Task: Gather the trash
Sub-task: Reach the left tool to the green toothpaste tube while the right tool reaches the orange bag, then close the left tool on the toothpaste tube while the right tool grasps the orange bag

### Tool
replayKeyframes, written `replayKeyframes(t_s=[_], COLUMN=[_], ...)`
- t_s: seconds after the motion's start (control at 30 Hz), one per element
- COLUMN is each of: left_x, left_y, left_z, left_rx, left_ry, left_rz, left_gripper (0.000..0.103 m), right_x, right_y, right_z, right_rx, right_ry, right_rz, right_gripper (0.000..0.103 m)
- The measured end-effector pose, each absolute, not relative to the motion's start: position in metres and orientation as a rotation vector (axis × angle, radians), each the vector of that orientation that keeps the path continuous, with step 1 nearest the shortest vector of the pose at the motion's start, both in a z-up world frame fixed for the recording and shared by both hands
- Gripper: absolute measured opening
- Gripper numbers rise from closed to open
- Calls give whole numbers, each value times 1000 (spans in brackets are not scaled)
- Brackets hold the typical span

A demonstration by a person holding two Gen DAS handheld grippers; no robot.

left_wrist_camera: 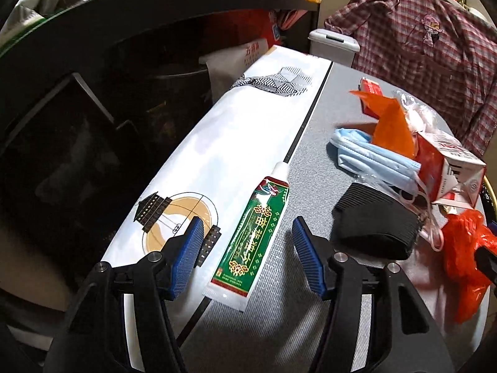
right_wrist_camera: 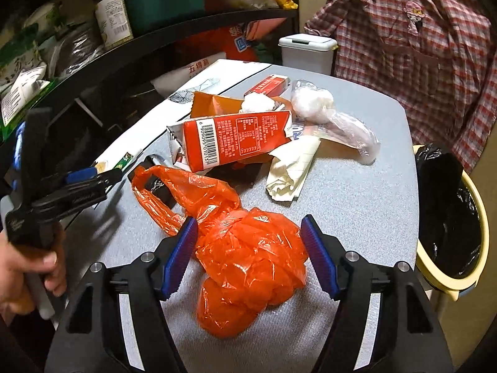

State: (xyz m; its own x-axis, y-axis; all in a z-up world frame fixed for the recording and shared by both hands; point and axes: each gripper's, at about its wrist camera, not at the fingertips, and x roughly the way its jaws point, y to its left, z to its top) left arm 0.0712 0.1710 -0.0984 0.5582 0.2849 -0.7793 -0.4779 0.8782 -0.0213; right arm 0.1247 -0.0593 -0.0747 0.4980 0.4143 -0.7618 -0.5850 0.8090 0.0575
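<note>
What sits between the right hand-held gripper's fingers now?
The crumpled orange plastic bag lies on the grey table between the open fingers of the right hand-held gripper; neither pad clearly touches it. The right wrist view shows this.

Orange plastic bag (right_wrist_camera: 248, 258), red carton (right_wrist_camera: 233, 140), green tube (left_wrist_camera: 251, 233), pale-blue mask (left_wrist_camera: 372, 158), red-and-white plaid shirt (right_wrist_camera: 413, 40).
</note>
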Motion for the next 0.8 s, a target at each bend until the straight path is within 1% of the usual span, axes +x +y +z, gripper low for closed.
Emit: replayKeyframes(t_s=[0.1,0.2,0.27,0.37,0.43,0.6,0.8], left_x=[79,80,80,79,77,69,72], left_y=[169,172,172,171,171,168,157], left_z=[-102,-104,-104,-103,-102,-102,-103], left_rx=[-230,-237,-237,-235,-253,-302,-255], left_ry=[894,899,899,901,898,894,912], left_rz=[440,447,444,432,420,387,381], left_gripper=[58,52,39,30,28,27,28], right_x=[127,127,126,126,125,122,118], right_y=[-63,-64,-64,-63,-63,-63,-66], right_z=[-74,-75,-76,-82,-84,-83,-87], right_rx=[-219,-236,-250,-262,-268,-283,-301], right_ry=[872,883,890,917,921,932,968], right_rz=[618,626,631,638,633,627,647], right_gripper=[69,73,73,76,76,76,76])
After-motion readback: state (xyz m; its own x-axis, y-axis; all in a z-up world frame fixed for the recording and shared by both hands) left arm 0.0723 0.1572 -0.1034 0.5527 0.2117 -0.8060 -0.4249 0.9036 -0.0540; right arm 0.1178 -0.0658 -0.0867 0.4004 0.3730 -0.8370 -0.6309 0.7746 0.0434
